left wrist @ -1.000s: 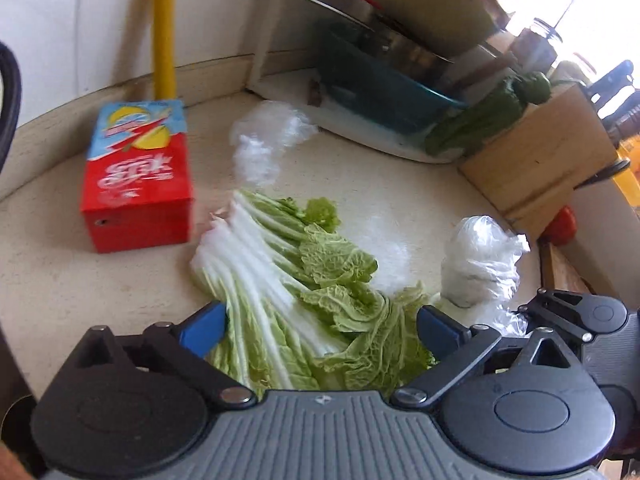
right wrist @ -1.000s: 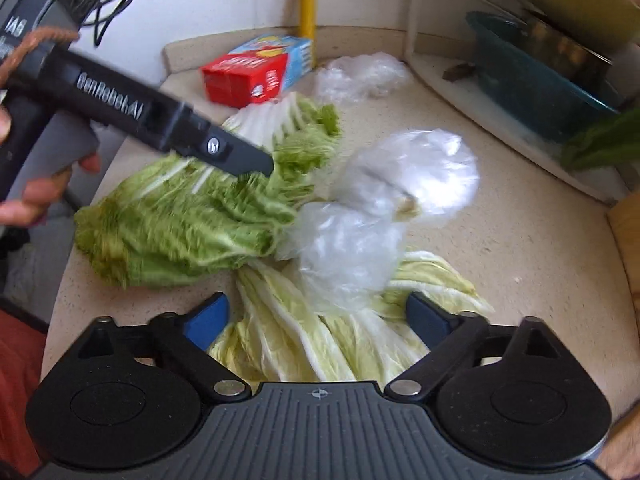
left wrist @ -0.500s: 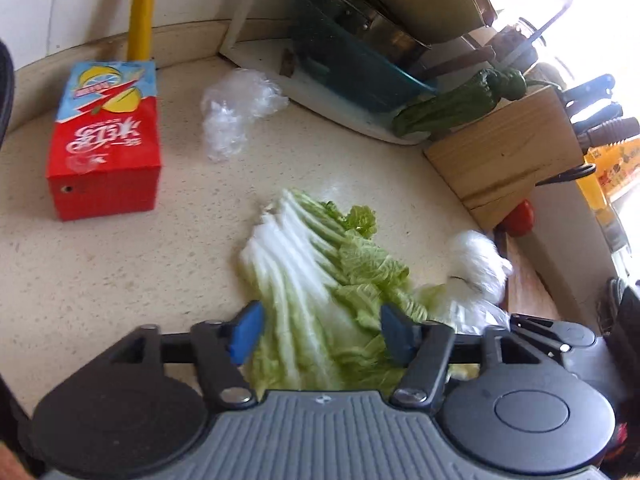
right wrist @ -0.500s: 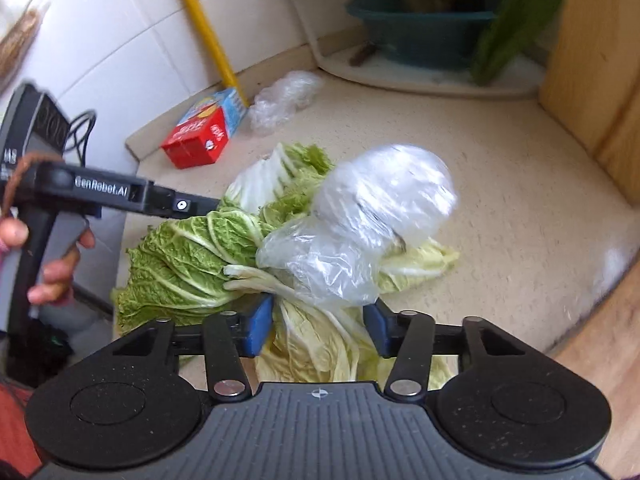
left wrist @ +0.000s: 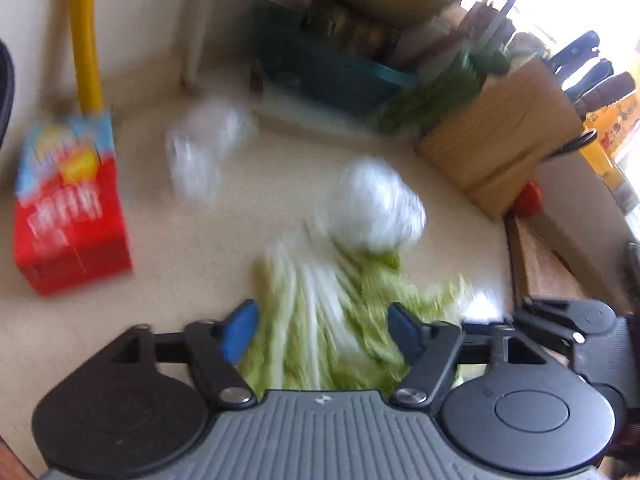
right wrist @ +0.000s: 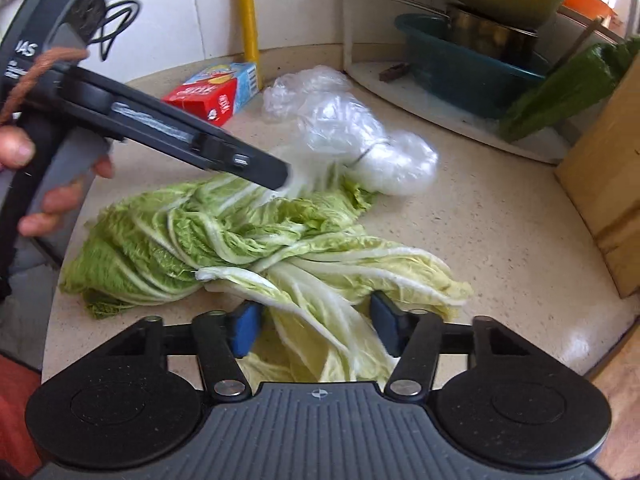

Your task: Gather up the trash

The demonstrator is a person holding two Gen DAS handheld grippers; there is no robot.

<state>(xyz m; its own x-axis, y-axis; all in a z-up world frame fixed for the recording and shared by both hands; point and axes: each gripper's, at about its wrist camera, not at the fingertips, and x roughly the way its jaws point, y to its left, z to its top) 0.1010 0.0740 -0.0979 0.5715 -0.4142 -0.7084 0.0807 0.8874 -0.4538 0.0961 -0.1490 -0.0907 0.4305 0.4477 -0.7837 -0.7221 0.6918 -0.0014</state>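
Note:
Loose napa cabbage leaves (right wrist: 256, 240) lie spread on the beige counter. A crumpled clear plastic bag (right wrist: 384, 156) rests at their far end; it also shows in the blurred left wrist view (left wrist: 376, 208). A second clear bag (right wrist: 308, 84) lies by the red juice carton (right wrist: 212, 98). My right gripper (right wrist: 314, 326) is partly open around pale cabbage stalks, holding nothing. My left gripper (left wrist: 322, 330) is partly open over the leaves; its arm (right wrist: 180, 136) reaches across toward the plastic bag.
A dish rack with a teal basin (right wrist: 460, 64) and pots stands at the back right. A wooden knife block (left wrist: 500, 136) and a red tomato (left wrist: 530, 198) are at the right. A yellow pole (right wrist: 248, 12) stands against the tiled wall.
The plastic bag that hung in front of my right gripper now lies on the counter beyond the leaves. Both grippers have opened wider. The left gripper is moving fast, its view blurred.

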